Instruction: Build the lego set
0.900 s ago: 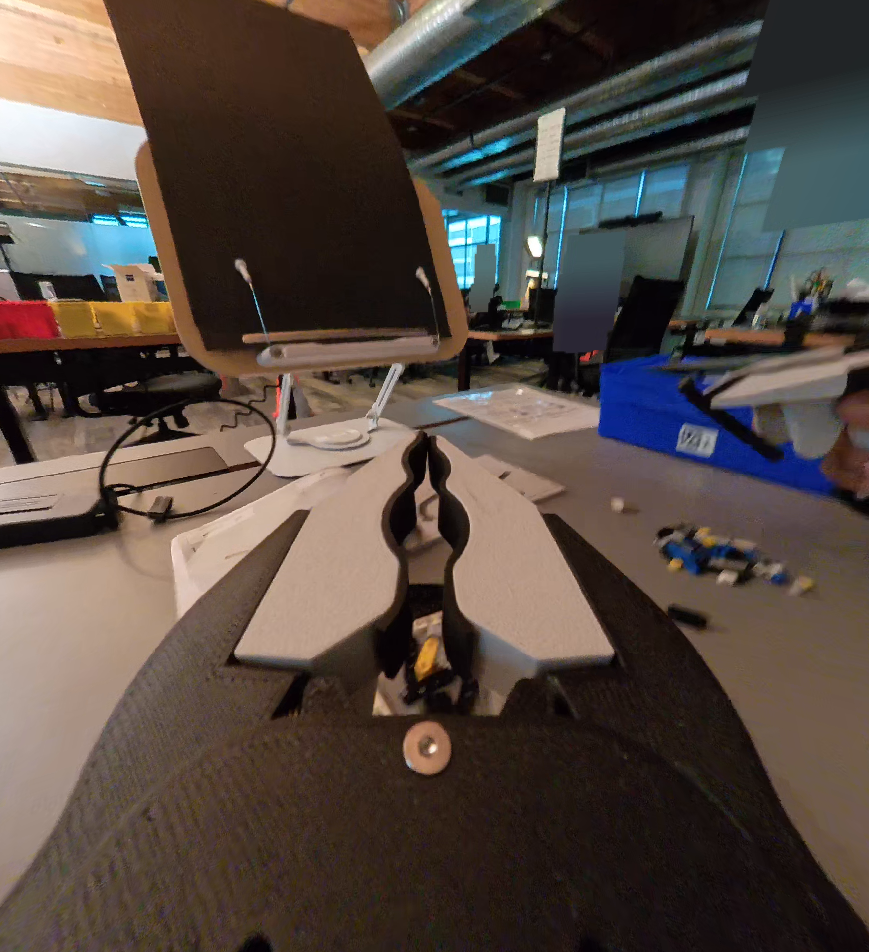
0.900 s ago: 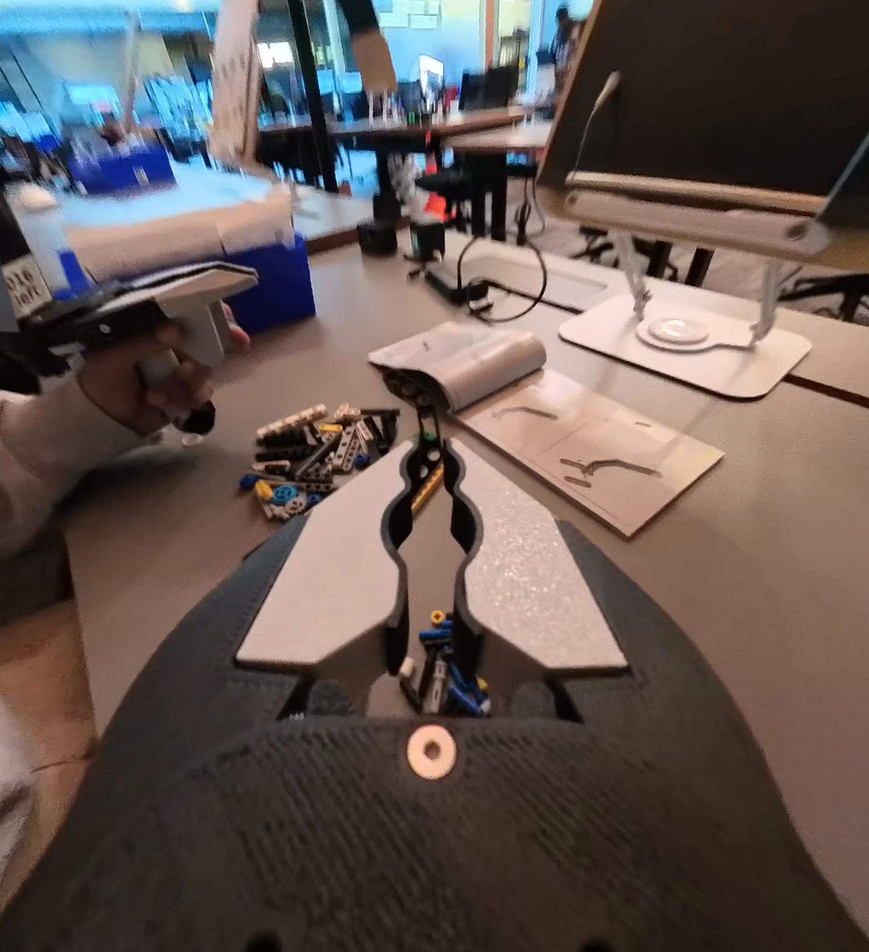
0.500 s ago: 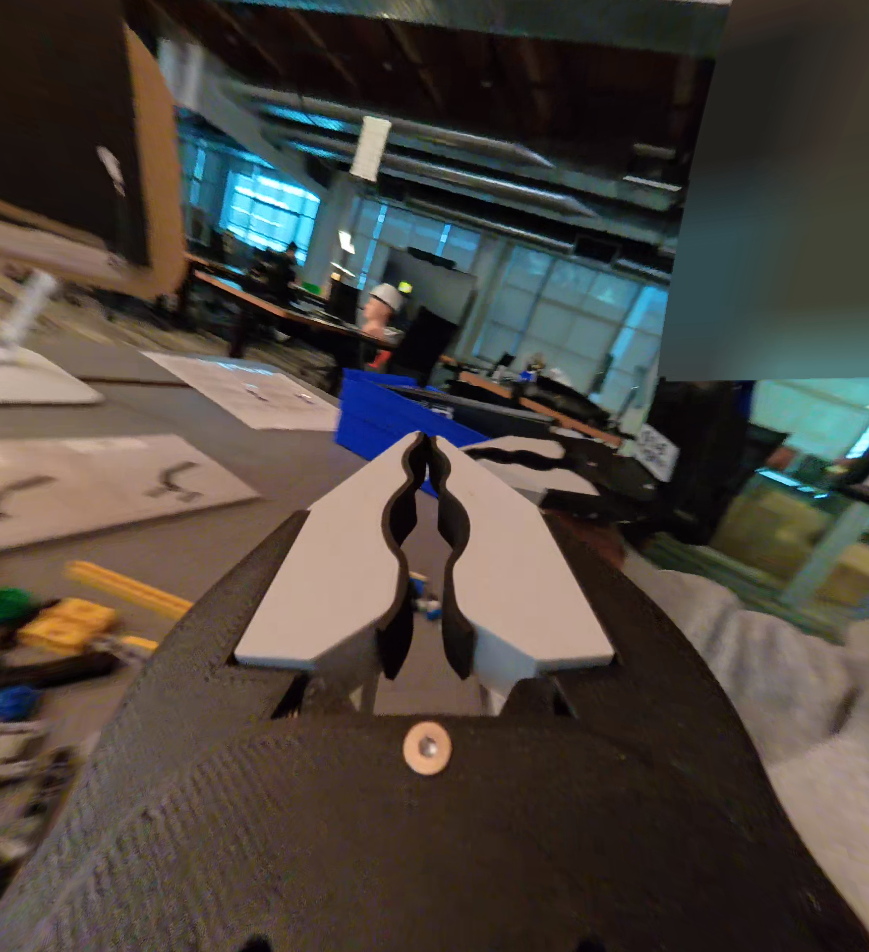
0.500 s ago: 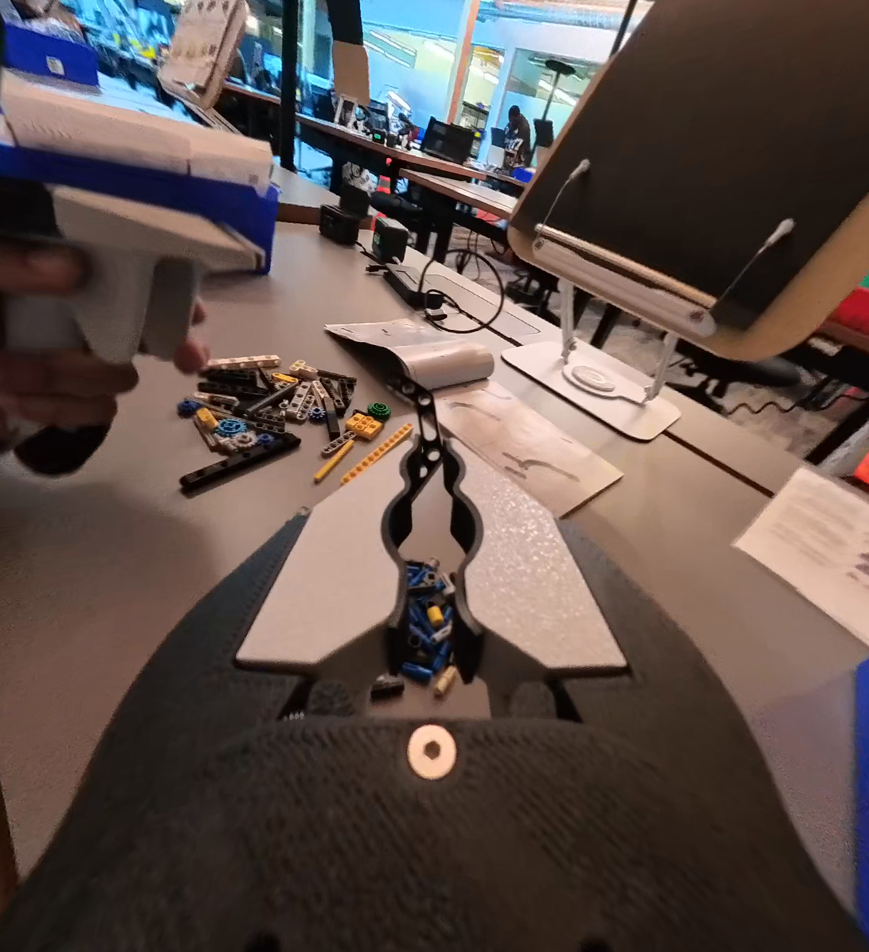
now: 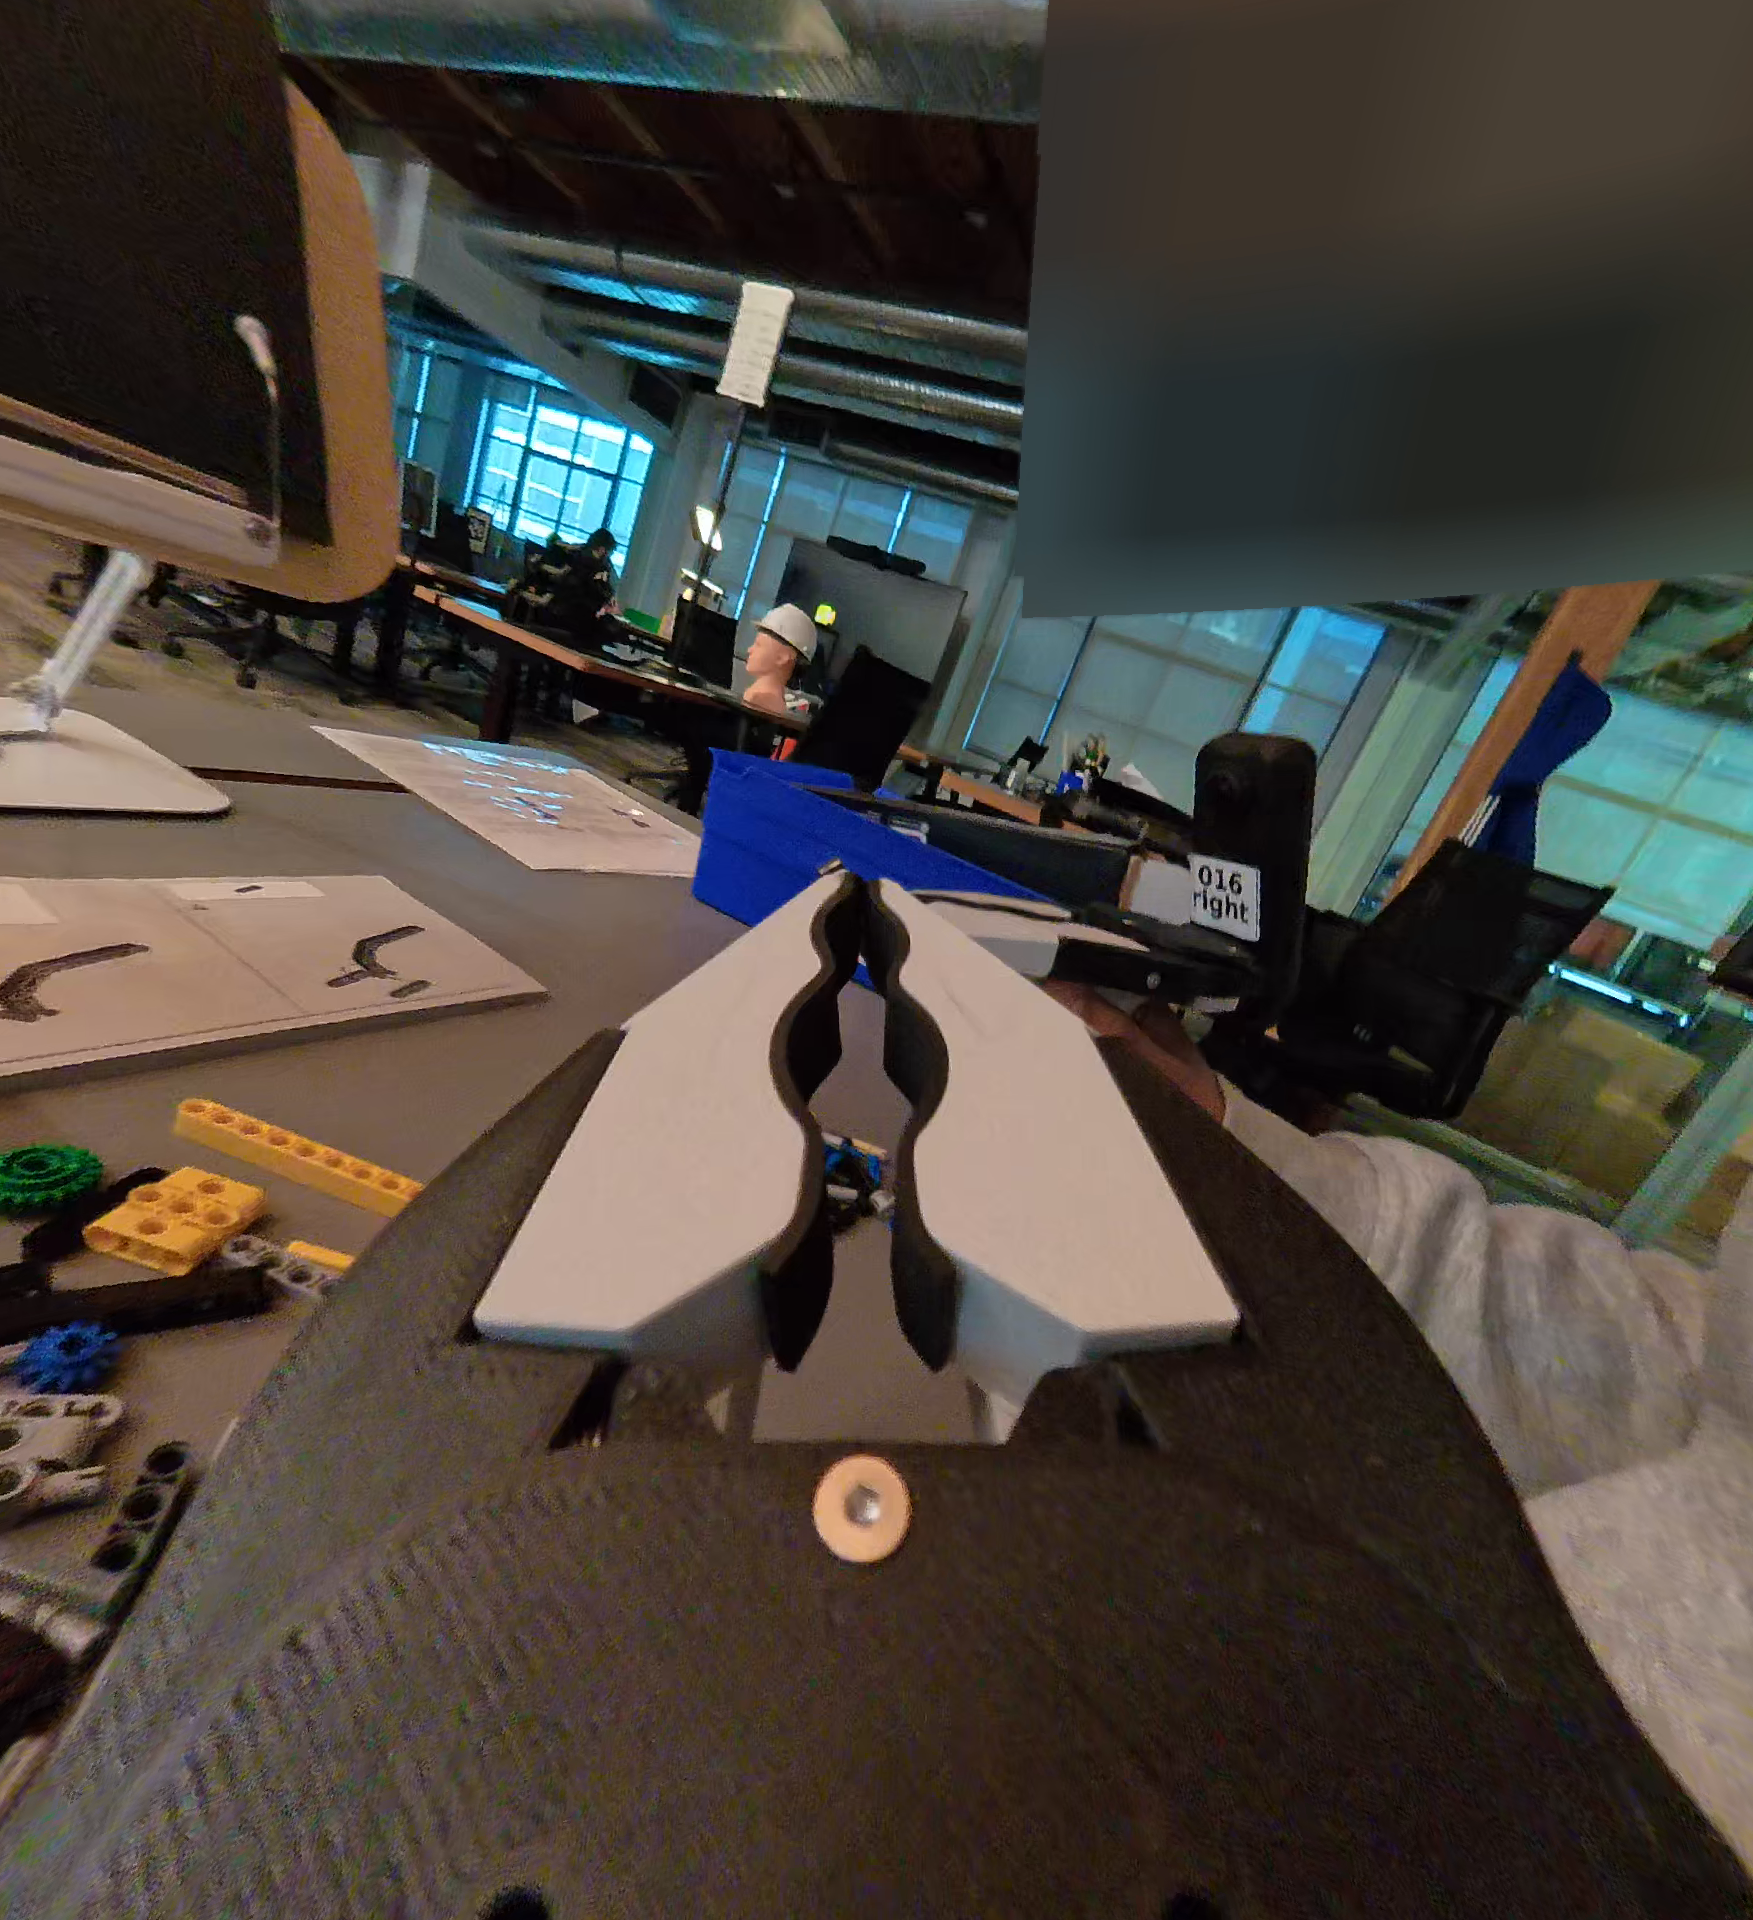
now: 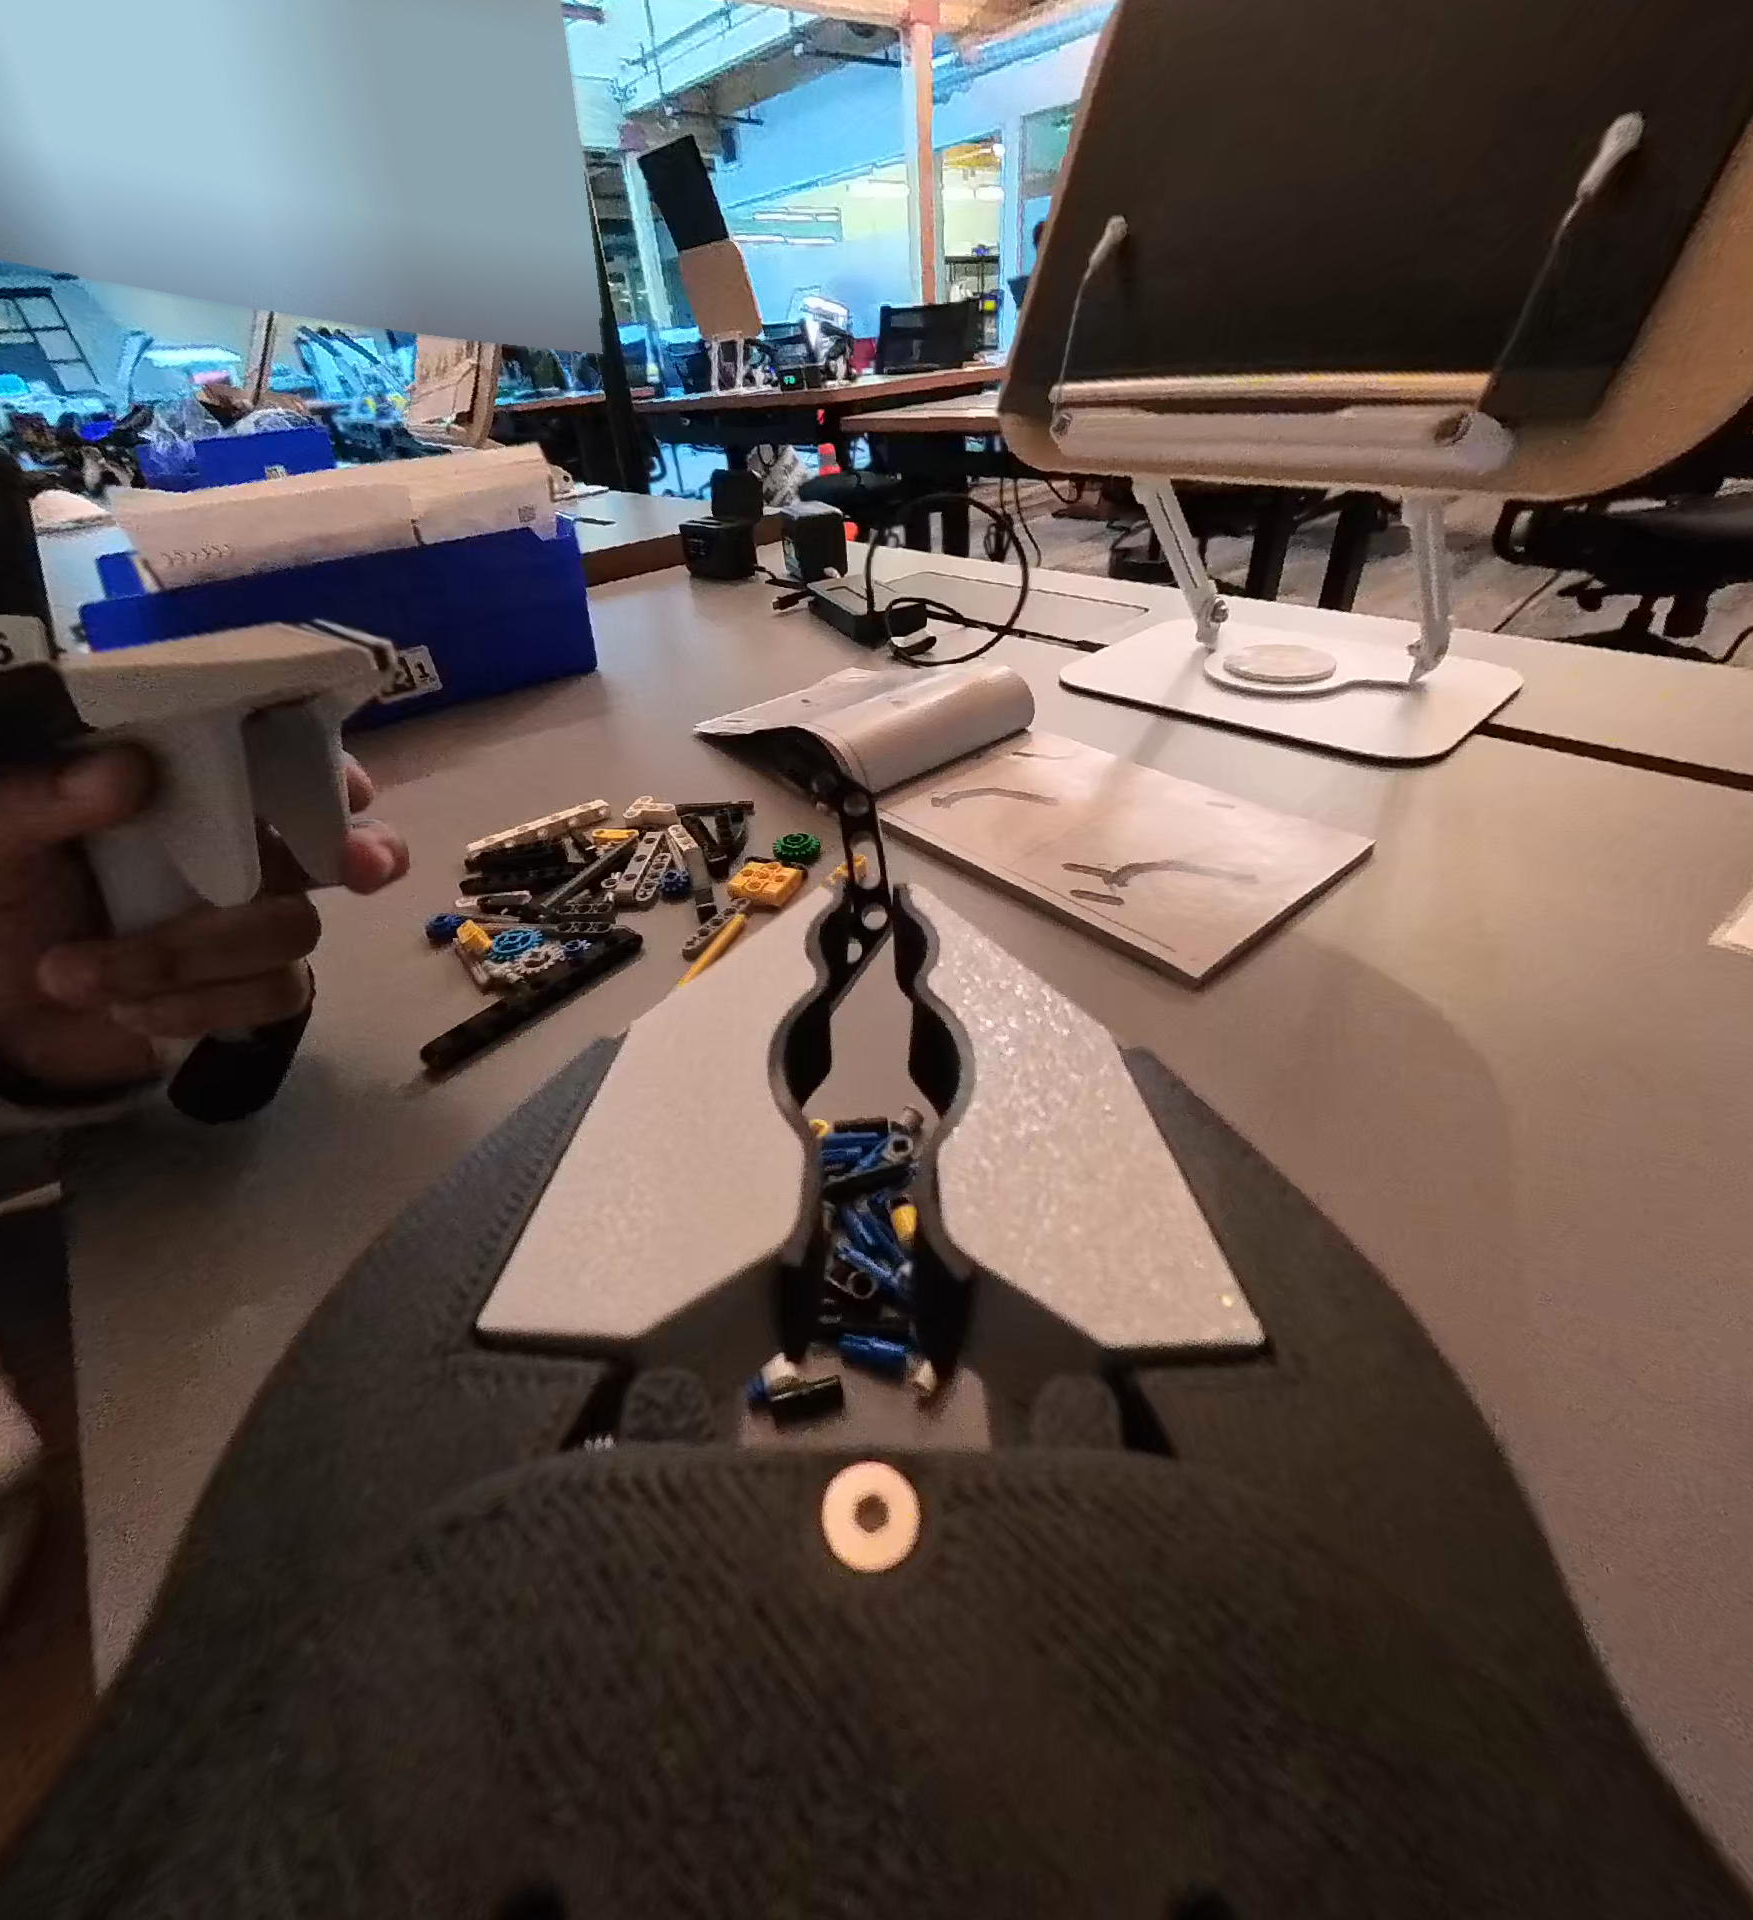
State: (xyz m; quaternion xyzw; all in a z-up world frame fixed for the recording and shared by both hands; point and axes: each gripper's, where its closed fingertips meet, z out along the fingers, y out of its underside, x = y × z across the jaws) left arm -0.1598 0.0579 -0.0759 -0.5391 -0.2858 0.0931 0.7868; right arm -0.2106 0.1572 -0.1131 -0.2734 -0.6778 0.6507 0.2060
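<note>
The right gripper (image 6: 859, 914) is clenched on a black perforated lego beam (image 6: 856, 852), which juts up and forward past its fingertips above the grey table (image 6: 1371, 1091). The left gripper (image 5: 859, 883) has its fingertips pressed together with nothing visible between them; in the right wrist view it shows at the left edge, held in a hand (image 6: 93, 914).

A pile of loose lego pieces (image 6: 591, 883) — black and grey beams, a yellow block, a green gear, blue gears — lies on the table toward its near left, between the hand and the right gripper's fingers. A second small heap of blue, black and yellow pins (image 6: 867, 1226) sits on the table directly under the right gripper. The open instruction booklet (image 6: 1111, 862) lies just beyond the pile, toward the middle of the table, with a white book stand (image 6: 1298, 675) behind it. A blue bin (image 6: 384, 623) stands at the far left edge — white packets inside.
</note>
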